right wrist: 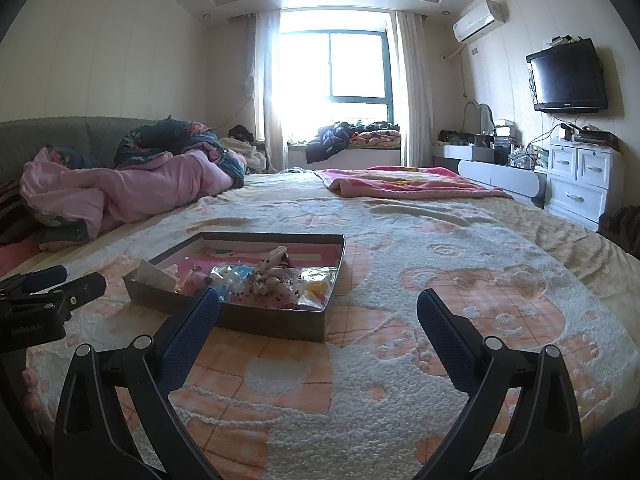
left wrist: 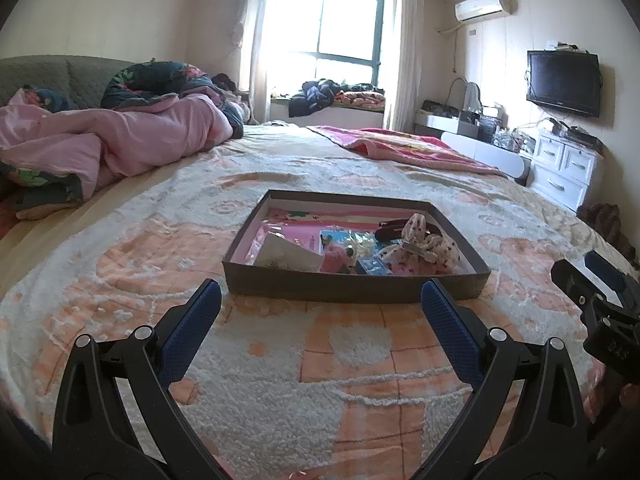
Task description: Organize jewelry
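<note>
The shallow grey box (left wrist: pixel 356 290) sat mid-frame on the bedspread (left wrist: pixel 280 380), holding a heap of small items, a floral fabric bow (left wrist: pixel 424 246) among them. Both the left gripper (left wrist: pixel 320 312) and right gripper (right wrist: pixel 318 316) hovered low before it, fingers spread wide, gripping nothing. Whether sorting was starting or done I couldn't judge; any reach should come from above, over the wall.

The bedspread (left wrist: pixel 280 380) is nubbly, tufted cloth; the shallow box (left wrist: pixel 352 284) looks like matt grey card, pink paper inside; the left tongs (left wrist: pixel 320 304) have matt black plastic arms, rough blue pads (left wrist: pixel 192 320) and shiny metal rivets.
</note>
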Action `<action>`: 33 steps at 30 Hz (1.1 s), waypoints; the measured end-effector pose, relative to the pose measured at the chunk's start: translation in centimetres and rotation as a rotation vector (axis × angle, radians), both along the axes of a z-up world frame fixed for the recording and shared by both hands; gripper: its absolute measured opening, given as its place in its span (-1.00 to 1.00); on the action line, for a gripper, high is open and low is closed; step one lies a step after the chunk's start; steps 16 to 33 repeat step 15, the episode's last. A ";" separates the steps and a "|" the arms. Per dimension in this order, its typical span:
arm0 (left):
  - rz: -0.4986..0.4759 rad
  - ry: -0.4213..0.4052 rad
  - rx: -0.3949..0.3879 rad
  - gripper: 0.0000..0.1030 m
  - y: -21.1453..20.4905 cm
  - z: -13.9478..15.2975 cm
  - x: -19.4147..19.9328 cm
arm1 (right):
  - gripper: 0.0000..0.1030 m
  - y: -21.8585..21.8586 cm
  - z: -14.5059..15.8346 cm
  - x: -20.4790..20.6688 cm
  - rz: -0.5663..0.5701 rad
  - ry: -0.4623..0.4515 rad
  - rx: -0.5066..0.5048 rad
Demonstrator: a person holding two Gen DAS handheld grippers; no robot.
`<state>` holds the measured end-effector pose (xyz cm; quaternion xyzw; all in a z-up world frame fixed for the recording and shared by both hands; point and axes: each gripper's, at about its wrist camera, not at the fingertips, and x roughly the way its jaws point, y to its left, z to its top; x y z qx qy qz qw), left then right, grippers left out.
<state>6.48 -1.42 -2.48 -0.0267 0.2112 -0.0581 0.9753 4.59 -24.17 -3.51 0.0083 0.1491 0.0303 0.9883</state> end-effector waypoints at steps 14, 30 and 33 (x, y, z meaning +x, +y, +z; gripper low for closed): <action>0.175 0.128 0.000 0.78 5.4 -0.2 5.3 | 0.87 -7.1 0.1 6.1 -0.169 0.167 0.136; 0.214 0.145 0.004 0.78 7.1 -0.1 6.9 | 0.87 -8.9 0.0 7.9 -0.225 0.210 0.140; 0.214 0.145 0.004 0.78 7.1 -0.1 6.9 | 0.87 -8.9 0.0 7.9 -0.225 0.210 0.140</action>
